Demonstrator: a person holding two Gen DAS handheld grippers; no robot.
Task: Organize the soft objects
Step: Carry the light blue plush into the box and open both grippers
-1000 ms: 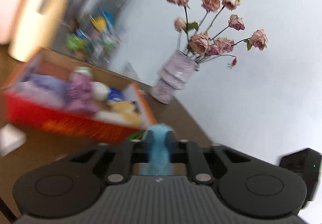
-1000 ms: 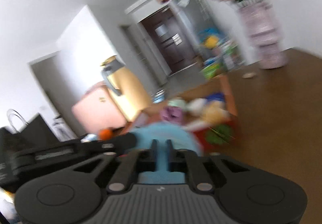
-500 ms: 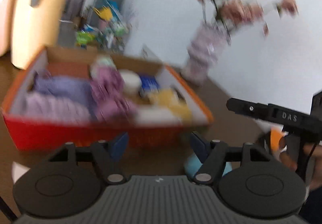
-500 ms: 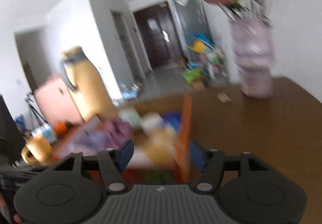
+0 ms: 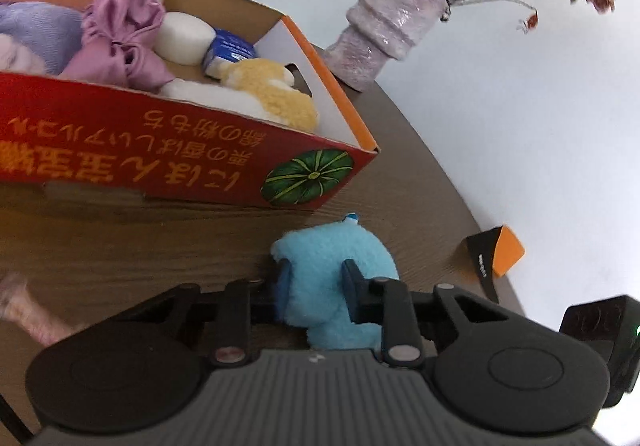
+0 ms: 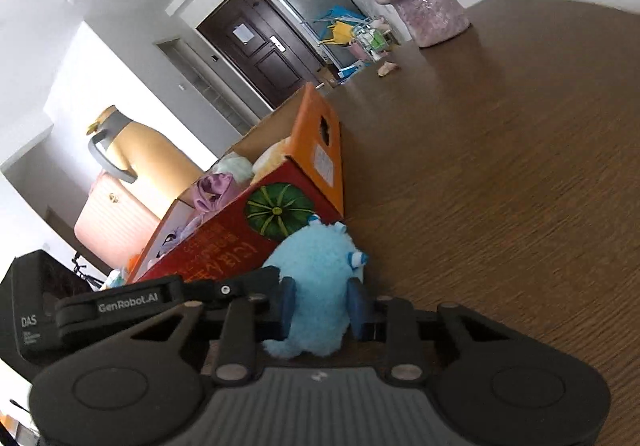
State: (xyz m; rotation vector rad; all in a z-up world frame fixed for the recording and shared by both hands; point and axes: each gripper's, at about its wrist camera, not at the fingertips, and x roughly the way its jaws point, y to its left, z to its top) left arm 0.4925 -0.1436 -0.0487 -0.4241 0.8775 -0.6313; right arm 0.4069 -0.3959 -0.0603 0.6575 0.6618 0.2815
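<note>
A light blue plush toy (image 5: pixel 334 270) lies on the brown table by the corner of a red and orange cardboard box (image 5: pixel 192 161). My left gripper (image 5: pixel 314 282) has both fingers around the plush, pressing its sides. My right gripper (image 6: pixel 320 302) also has both fingers around the same blue plush (image 6: pixel 316 274). The box (image 6: pixel 256 230) holds a purple satin cloth (image 5: pixel 120 37), a lilac knit, a white roll and a yellow plush (image 5: pixel 272 93).
A lilac vase (image 5: pixel 388 21) with dried roses stands behind the box on the table (image 6: pixel 500 185). A black and orange card (image 5: pixel 496 258) lies near the table's right edge. A pink fuzzy thing (image 5: pixel 24 310) lies at the left. A yellow jug (image 6: pixel 140 149) stands beyond the box.
Half a second ago both grippers were open above the table. Now both have come down and closed around the blue plush beside the box.
</note>
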